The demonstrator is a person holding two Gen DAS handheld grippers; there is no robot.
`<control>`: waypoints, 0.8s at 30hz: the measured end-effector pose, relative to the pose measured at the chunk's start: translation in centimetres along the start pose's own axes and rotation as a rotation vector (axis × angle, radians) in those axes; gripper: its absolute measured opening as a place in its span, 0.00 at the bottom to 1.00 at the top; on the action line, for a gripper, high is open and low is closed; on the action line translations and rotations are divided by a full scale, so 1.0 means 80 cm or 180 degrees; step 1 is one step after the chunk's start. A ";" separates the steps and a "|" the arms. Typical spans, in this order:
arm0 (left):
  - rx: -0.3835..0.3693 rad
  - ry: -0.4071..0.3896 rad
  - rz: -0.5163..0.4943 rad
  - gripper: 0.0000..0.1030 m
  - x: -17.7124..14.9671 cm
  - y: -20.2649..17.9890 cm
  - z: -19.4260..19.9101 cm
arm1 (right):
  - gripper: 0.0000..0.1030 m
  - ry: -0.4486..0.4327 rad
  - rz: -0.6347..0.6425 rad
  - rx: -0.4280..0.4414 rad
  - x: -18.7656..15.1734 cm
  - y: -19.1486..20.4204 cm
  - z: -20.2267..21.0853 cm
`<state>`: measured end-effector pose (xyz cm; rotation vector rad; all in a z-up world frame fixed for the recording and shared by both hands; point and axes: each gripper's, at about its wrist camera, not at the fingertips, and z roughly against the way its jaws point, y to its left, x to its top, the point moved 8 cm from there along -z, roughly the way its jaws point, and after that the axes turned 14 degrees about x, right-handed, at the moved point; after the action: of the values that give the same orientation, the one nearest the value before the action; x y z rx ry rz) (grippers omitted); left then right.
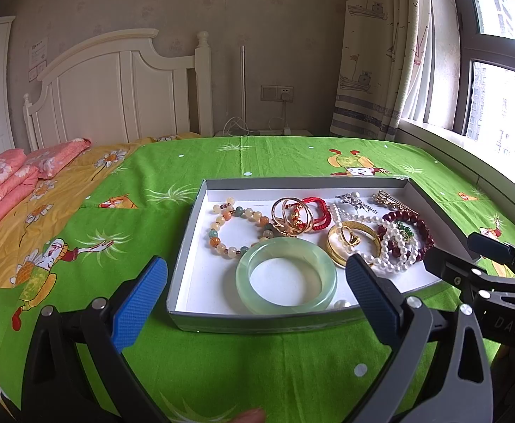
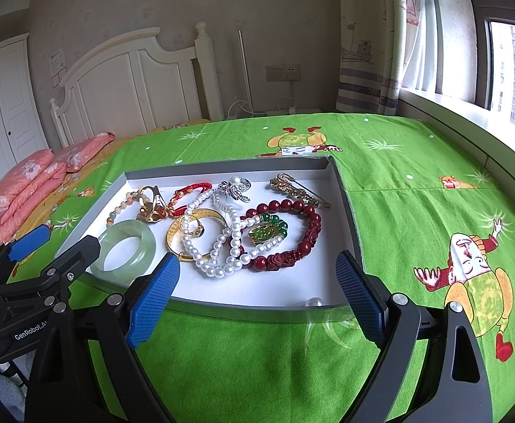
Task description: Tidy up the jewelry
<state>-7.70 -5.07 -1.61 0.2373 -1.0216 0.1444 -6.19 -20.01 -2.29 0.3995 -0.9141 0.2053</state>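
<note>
Surface: a green cartoon-print cloth (image 1: 257, 359) covers the table; the grey-walled tray (image 1: 201, 211) with a white floor sits on it, near both grippers.
Left gripper (image 1: 255, 282): jaws spread wide, holding nothing; its blue pads (image 1: 141, 303) stand one outside the tray's left wall, the other over its near right part.
Right gripper (image 2: 259, 282): jaws spread wide, holding nothing; poised at the tray's near edge, on its right half.
Jade bangle (image 1: 285, 276): pale green, flat on the tray floor at near left; it lies between the left gripper's pads in the left wrist view.
Mixed-stone bead bracelet (image 1: 222, 227): far left of the tray, just beyond the jade bangle.
Gold rings (image 1: 289, 220): a cluster at mid-tray, overlapping a red cord bracelet (image 1: 319, 211).
Gold bangle (image 2: 190, 238): centre of tray, with a gold ring (image 2: 198, 228) lying on it.
Pearl strand (image 2: 222, 243): looped across the gold bangle and the dark red bead bracelet (image 2: 292, 232).
Green pendant (image 2: 266, 231): lies inside the dark red bracelet's loop.
Silver brooch (image 2: 236, 187): far centre.
Gold pin brooch (image 2: 298, 190): far right corner.
Loose pearl (image 2: 314, 302): at the near right wall, alone.
Surroundings: bed with pink pillows (image 1: 7, 179) to the left; window (image 1: 504, 81) to the right.
</note>
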 end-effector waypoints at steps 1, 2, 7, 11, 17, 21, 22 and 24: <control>-0.0001 0.0000 0.0000 0.97 0.000 0.000 0.000 | 0.83 0.0000 0.0000 0.0000 0.000 0.000 0.000; -0.0001 0.0000 0.0000 0.97 0.000 0.000 0.000 | 0.83 0.0000 -0.0001 -0.0001 0.000 0.000 0.000; 0.0000 -0.0001 0.0000 0.97 0.000 0.000 0.000 | 0.83 0.0006 0.0004 -0.0001 0.001 0.001 0.000; 0.0001 -0.0002 0.0002 0.97 0.000 0.000 0.000 | 0.83 0.0005 0.0006 -0.0001 0.000 0.001 0.000; 0.0000 -0.0004 0.0002 0.97 0.000 0.000 0.000 | 0.83 0.0004 0.0006 -0.0001 0.000 0.001 0.000; 0.0004 -0.0020 0.0004 0.97 0.003 -0.001 0.001 | 0.83 0.0004 0.0007 -0.0001 0.000 0.001 0.000; 0.0004 -0.0023 0.0005 0.97 0.004 -0.001 0.001 | 0.83 0.0005 0.0007 -0.0001 0.000 0.002 0.000; -0.0006 -0.0025 0.0005 0.97 0.004 -0.002 0.001 | 0.83 0.0004 0.0007 -0.0002 0.000 0.002 0.000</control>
<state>-7.58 -5.22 -1.28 0.2355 -1.0297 0.1440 -6.22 -19.89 -2.28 0.3978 -0.9135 0.2073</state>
